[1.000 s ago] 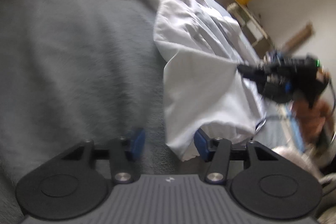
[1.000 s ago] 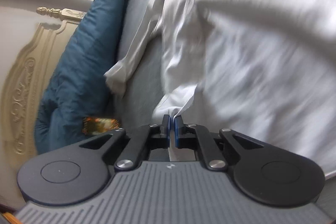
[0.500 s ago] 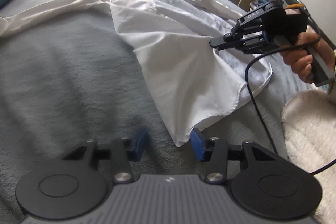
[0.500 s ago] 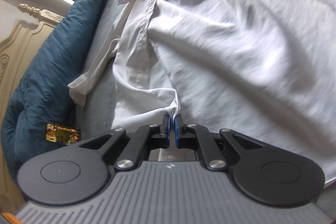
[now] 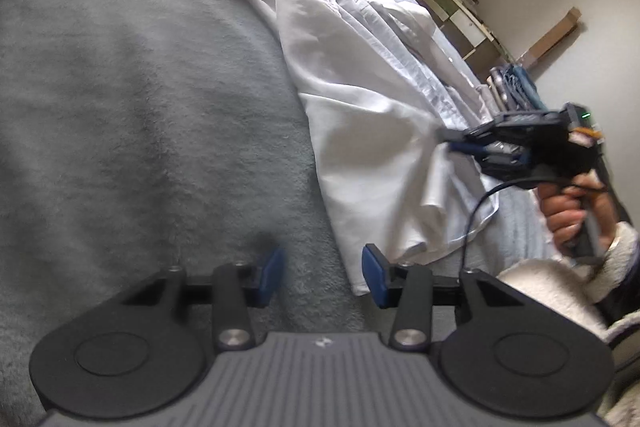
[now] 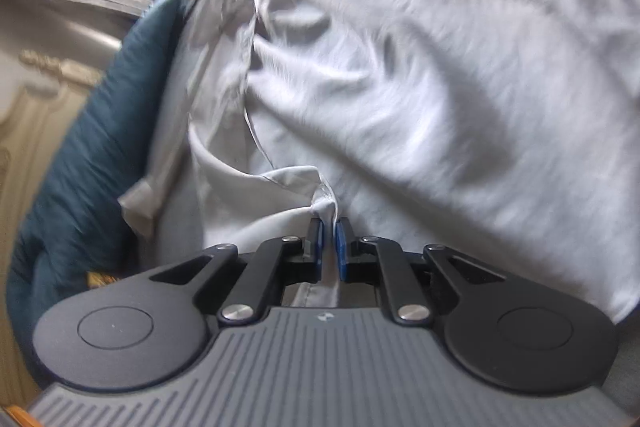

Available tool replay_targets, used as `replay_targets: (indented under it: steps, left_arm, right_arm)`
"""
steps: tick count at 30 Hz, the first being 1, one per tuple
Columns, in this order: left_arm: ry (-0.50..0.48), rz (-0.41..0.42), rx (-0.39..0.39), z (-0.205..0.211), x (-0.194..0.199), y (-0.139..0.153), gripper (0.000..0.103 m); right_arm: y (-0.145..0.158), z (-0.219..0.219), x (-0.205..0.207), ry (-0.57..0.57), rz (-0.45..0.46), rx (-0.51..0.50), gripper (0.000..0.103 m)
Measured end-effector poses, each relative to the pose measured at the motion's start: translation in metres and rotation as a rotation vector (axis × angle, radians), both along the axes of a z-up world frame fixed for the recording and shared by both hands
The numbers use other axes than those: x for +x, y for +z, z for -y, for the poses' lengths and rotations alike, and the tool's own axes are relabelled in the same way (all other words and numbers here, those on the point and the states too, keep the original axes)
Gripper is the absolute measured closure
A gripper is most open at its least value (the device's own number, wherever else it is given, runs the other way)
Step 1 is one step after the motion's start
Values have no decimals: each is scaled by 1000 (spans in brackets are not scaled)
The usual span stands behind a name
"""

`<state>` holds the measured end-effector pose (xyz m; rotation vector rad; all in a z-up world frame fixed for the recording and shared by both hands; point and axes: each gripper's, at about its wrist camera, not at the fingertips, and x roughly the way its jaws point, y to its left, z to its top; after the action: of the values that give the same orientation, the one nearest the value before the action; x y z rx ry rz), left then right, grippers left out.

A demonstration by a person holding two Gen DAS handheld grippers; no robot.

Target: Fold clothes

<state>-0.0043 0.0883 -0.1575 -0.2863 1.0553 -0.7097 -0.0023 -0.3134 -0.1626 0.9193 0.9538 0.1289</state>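
Right now I am carrying out a fold on the white shirt (image 5: pixel 372 131), which is lying spread and rumpled on the grey bed cover (image 5: pixel 140 115). My right gripper (image 6: pixel 329 241) is pinching a bunched edge of the cloth; its jaws are nearly together with the fabric clamped between them, though they have just been opening a little, so by my judgement the hold is loosening. My left gripper (image 5: pixel 323 273) is hovering just above the bed at the shirt's near corner, jaws apart and gripping nothing; they have just been closing slightly with only the corner's edge beside the right pad.

To do this step well, I should be keeping the pinched edge taut and low, laying it flat before letting go, and bringing the left jaws squarely over the near corner so both layers are caught.

Compared with 1 second ago, the right gripper is holding the same bunch of cloth but sits further over the shirt, the teal pillow (image 6: pixel 92 155) is looming larger on the left, and the left jaws are narrower.
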Motion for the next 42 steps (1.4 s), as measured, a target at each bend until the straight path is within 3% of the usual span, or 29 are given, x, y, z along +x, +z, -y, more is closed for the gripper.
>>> replay_targets:
  steps: [6, 8, 15, 20, 24, 28, 31, 35, 37, 42]
  left_arm:
    - [-6, 19, -7, 2, 0, 1, 59]
    - [-7, 22, -7, 3, 0, 2, 59]
    - [-7, 31, 6, 11, -2, 4, 59]
    - [-4, 39, 16, 17, 0, 2, 59]
    - [18, 37, -9, 21, 5, -3, 66]
    - [39, 27, -47, 24, 11, -12, 83]
    - [54, 14, -81, 21, 13, -16, 91]
    - [62, -27, -125, 14, 17, -24, 94]
    - [65, -51, -148, 9, 18, -29, 94]
    - [60, -88, -204, 2, 24, -38, 95]
  right_arm:
    - [54, 42, -46, -85, 103, -12, 94]
    - [66, 56, -64, -125, 126, -28, 88]
    - [51, 62, -88, -173, 74, 22, 86]
    - [53, 38, -69, -122, 109, 59, 86]
    - [73, 22, -37, -62, 176, 54, 86]
    - [91, 3, 11, 14, 222, 7, 86]
    - [90, -10, 57, 46, 206, -28, 86]
    - [70, -24, 127, 76, 146, -50, 86]
    - [62, -31, 162, 91, 125, -93, 86]
    - [49, -52, 242, 184, 103, -344, 86]
